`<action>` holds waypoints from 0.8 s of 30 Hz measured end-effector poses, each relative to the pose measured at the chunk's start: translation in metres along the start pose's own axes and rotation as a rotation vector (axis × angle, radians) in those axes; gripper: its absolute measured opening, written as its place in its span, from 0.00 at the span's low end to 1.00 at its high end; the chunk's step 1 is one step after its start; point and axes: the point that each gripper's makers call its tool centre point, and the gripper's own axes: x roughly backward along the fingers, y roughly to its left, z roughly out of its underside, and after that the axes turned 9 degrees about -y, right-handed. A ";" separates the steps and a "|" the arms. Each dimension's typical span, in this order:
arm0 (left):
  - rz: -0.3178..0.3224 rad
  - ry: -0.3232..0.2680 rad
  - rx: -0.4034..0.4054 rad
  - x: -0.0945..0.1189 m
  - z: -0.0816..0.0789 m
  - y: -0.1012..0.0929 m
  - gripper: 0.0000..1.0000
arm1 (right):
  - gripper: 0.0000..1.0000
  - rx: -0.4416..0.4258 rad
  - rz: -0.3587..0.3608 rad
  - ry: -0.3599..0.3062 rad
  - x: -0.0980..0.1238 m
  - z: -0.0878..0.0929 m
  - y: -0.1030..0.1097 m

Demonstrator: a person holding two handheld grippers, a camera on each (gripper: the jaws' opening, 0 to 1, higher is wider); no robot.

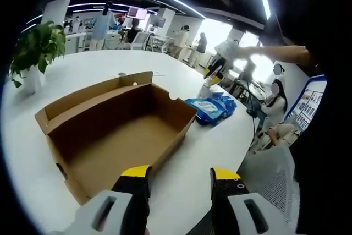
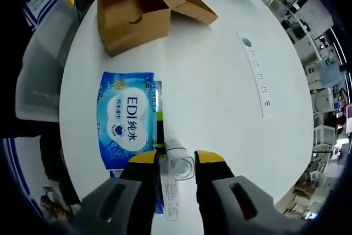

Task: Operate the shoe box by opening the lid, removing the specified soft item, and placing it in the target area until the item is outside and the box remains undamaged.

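The white round worktop (image 1: 181, 81) carries everything here. On it sits the brown cardboard shoe box (image 1: 118, 130), lid folded back and open, its inside bare cardboard; in the right gripper view the same shoe box (image 2: 135, 17) lies far up the worktop (image 2: 220, 81), well apart from the tongs. A white power strip (image 2: 256, 72) is set into the worktop to one side. A potted green plant (image 1: 36, 48) stands near the far edge.

The soft item, a blue pack of wet wipes (image 2: 126, 116), lies flat on the worktop outside the box; in the left gripper view the pack (image 1: 212, 108) rests just beside the box's near corner.

The left tongs (image 1: 180, 177) hover above the worktop by the box's end, jaws spread apart and holding nothing. The right tongs (image 2: 177, 160) hang over the pack's edge with jaws parted around a small clear plastic piece (image 2: 179, 166); whether they press it I cannot tell
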 end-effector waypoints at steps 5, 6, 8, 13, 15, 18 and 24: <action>0.007 -0.005 -0.004 -0.001 -0.002 -0.002 0.43 | 0.25 -0.013 0.023 -0.013 0.009 0.001 -0.003; 0.008 -0.006 -0.005 -0.001 -0.003 -0.002 0.43 | 0.25 -0.016 0.034 -0.019 0.012 0.001 -0.003; 0.013 -0.008 -0.004 -0.001 -0.003 -0.003 0.43 | 0.26 -0.024 0.050 -0.028 0.017 0.003 -0.007; 0.025 -0.020 0.004 -0.001 -0.007 -0.006 0.43 | 0.29 -0.062 0.095 -0.054 0.032 0.005 -0.009; 0.029 -0.024 0.003 -0.001 -0.008 -0.007 0.43 | 0.29 -0.082 0.113 -0.066 0.039 0.007 -0.009; 0.036 -0.027 -0.001 0.000 -0.009 -0.009 0.43 | 0.29 -0.115 0.138 -0.088 0.049 0.007 -0.008; 0.033 -0.045 0.003 0.007 -0.013 -0.009 0.43 | 0.28 -0.223 0.186 -0.172 0.063 0.002 -0.002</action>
